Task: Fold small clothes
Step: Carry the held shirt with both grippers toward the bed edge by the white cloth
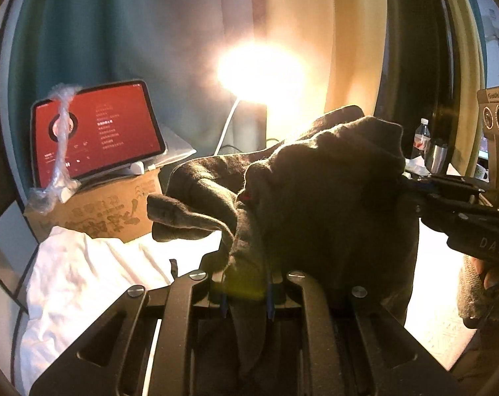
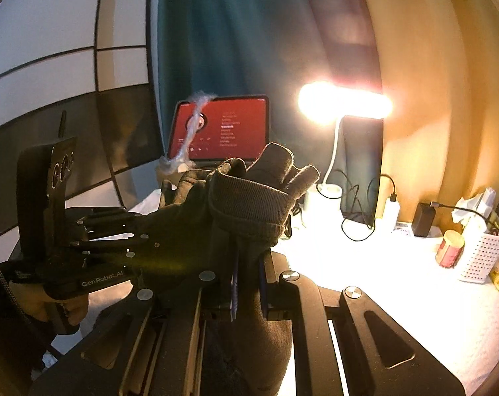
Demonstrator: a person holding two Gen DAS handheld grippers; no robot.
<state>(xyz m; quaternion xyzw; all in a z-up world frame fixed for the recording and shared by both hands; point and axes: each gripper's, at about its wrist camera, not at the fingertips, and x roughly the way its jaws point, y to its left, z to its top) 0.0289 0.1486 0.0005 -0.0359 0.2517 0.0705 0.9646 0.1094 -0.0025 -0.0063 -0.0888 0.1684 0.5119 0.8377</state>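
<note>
A dark knit glove (image 1: pixel 315 194) hangs in the air between both grippers, above the white-covered table (image 1: pixel 84 280). My left gripper (image 1: pixel 246 280) is shut on the glove's lower part, its finger end drooping left. My right gripper (image 1: pixel 411 188) comes in from the right and is shut on the glove's upper right edge. In the right wrist view my right gripper (image 2: pixel 247 264) clamps the ribbed cuff of the glove (image 2: pixel 246 204), and the left gripper (image 2: pixel 160 227) grips it from the left.
A tablet (image 1: pixel 97 135) with a red screen stands on a cardboard box (image 1: pixel 107 211) at the back. A bright desk lamp (image 2: pixel 345 100), cables (image 2: pixel 358 208), a red can (image 2: pixel 449 247) and a white perforated basket (image 2: pixel 480 257) stand at the right.
</note>
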